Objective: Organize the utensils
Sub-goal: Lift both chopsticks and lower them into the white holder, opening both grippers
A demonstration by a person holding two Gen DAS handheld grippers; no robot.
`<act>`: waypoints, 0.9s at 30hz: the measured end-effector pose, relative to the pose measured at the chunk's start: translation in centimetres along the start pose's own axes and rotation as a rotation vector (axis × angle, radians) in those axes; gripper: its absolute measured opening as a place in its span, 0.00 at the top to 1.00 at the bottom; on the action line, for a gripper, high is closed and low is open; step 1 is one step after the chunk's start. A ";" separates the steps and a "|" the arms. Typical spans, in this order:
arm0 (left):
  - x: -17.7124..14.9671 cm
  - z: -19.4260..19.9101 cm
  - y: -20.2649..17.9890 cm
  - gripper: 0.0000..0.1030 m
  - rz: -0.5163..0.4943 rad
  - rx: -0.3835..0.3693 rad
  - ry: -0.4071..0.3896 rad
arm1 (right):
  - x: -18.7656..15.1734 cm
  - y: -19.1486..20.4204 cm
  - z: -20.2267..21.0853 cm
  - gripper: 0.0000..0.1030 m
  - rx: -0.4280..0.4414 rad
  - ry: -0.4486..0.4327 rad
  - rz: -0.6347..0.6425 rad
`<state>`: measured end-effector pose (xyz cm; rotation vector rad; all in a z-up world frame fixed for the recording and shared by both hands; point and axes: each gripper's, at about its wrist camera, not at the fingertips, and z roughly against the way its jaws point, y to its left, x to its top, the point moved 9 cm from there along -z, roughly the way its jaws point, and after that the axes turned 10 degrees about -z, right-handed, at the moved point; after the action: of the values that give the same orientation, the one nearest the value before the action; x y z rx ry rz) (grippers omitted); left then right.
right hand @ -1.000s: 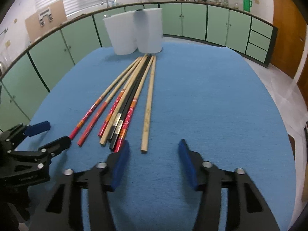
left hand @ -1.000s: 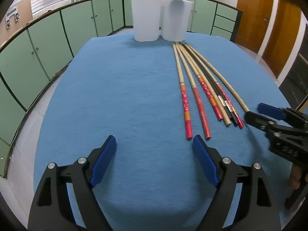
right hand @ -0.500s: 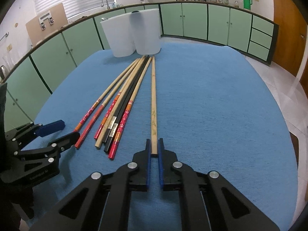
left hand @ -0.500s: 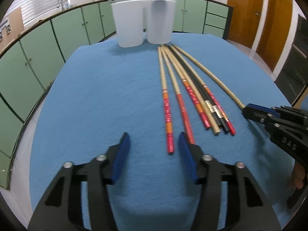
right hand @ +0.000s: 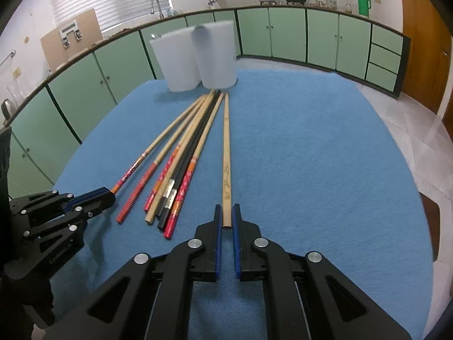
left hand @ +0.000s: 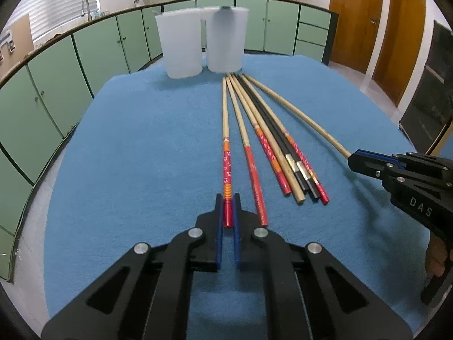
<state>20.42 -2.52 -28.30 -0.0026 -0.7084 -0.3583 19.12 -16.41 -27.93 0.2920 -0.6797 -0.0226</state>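
Note:
Several long chopsticks [left hand: 271,147] lie fanned on the blue-clothed table [left hand: 127,155], tips toward two white tubs [left hand: 184,45] [left hand: 225,39]. My left gripper [left hand: 227,199] is closing tight on the near end of the leftmost, red-patterned chopstick [left hand: 226,158], pads pressing on it. My right gripper [right hand: 226,211] is shut on the near end of the plain wooden chopstick [right hand: 226,153], the rightmost one. That right gripper [left hand: 355,160] shows at the right of the left wrist view. In the right wrist view the left gripper [right hand: 110,197] shows at the left, beside the other chopsticks [right hand: 181,164].
The tubs [right hand: 178,62] [right hand: 216,56] stand side by side at the far table edge. Green cabinets [left hand: 56,85] run round the left and back. Wooden doors [left hand: 351,19] are at the right. Bare cloth lies left and right of the chopsticks.
Both grippers went from open to shut: the right one closed first on the plain chopstick, then the left one on the red-patterned chopstick. The chopsticks still lie on the cloth.

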 end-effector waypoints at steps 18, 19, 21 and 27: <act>9.4 11.4 4.1 0.95 0.002 0.031 -0.255 | 9.4 1.5 9.5 0.93 0.058 -0.196 0.039; 9.8 11.8 4.2 0.95 0.002 0.030 -0.266 | 10.1 1.8 9.9 0.93 0.063 -0.203 0.045; 11.2 12.6 4.6 0.95 -0.001 0.031 -0.295 | 11.7 2.3 10.7 0.93 0.079 -0.213 0.052; 14.4 13.6 5.0 0.95 -0.022 0.023 -0.343 | 16.0 3.6 11.1 0.93 0.120 -0.212 0.082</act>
<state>23.48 -0.78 -8.20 -0.0352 -1.0520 -0.3749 24.42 -17.70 -8.91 0.3800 -0.9050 0.0667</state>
